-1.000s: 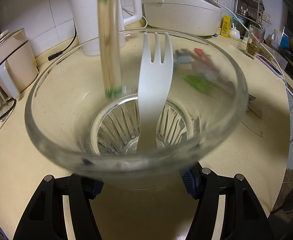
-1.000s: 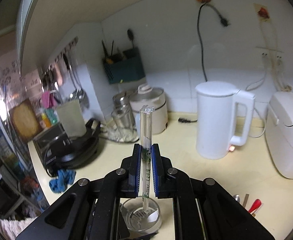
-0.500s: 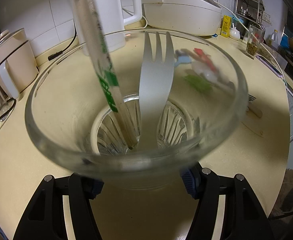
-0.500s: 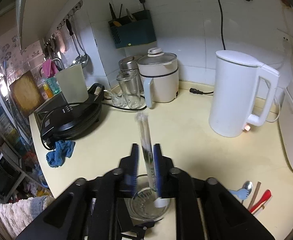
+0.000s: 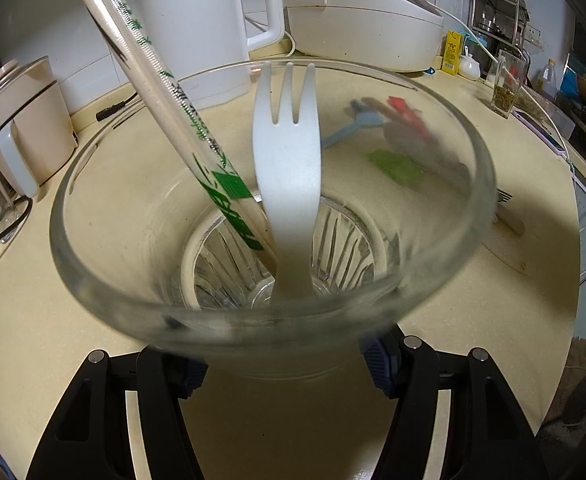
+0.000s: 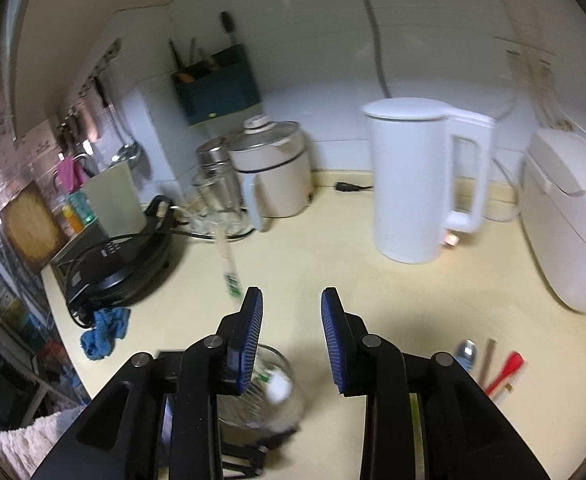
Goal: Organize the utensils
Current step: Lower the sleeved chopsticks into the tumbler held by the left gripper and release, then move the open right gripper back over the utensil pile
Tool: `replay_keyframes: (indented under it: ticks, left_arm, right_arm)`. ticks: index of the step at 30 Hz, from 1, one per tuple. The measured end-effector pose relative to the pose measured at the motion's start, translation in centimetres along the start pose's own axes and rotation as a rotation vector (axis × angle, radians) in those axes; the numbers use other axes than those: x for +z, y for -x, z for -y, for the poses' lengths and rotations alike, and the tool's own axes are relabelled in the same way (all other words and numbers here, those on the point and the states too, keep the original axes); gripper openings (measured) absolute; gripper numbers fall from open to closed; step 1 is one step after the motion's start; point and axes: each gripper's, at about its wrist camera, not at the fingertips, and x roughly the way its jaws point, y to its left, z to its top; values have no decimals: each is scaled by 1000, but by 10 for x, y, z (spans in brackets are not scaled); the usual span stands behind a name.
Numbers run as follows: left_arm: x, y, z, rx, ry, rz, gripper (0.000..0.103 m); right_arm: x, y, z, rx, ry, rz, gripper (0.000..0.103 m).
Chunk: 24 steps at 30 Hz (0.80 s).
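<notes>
My left gripper (image 5: 283,368) is shut on a clear glass cup (image 5: 445,248), its blue pads pressed to the cup's base on both sides. Inside the cup a white plastic fork (image 5: 287,168) stands tines up. A pair of chopsticks in a green-printed wrapper (image 5: 165,92) leans against the cup's left rim. In the right wrist view my right gripper (image 6: 291,304) hovers above the glass cup (image 6: 281,392), its jaws opening with nothing between them; the wrapped chopsticks (image 6: 229,268) lean away to the left of it. A blue spoon (image 6: 467,354) and a red-handled utensil (image 6: 507,368) lie on the counter at right.
A white kettle (image 6: 413,184), a rice cooker (image 6: 573,216) and a small lidded pot (image 6: 273,176) line the back wall. A black griddle (image 6: 121,256) and a blue cloth (image 6: 105,330) sit at the counter's left edge (image 6: 59,320).
The right gripper lowered the wrapped chopsticks into the glass, let go and opened its jaws. The chopsticks tipped over to lean left. The left gripper and cup stayed still.
</notes>
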Motion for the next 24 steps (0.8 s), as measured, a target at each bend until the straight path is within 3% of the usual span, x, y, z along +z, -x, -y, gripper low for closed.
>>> replay_keyframes:
  ticks: [10, 24]
  left_arm:
    - [0, 0, 0, 0, 0, 0, 68]
    - [0, 0, 0, 0, 0, 0, 68]
  right_arm:
    - [-60, 10, 72, -188, -109, -90, 31]
    - [-136, 33, 136, -294, -281, -212, 31]
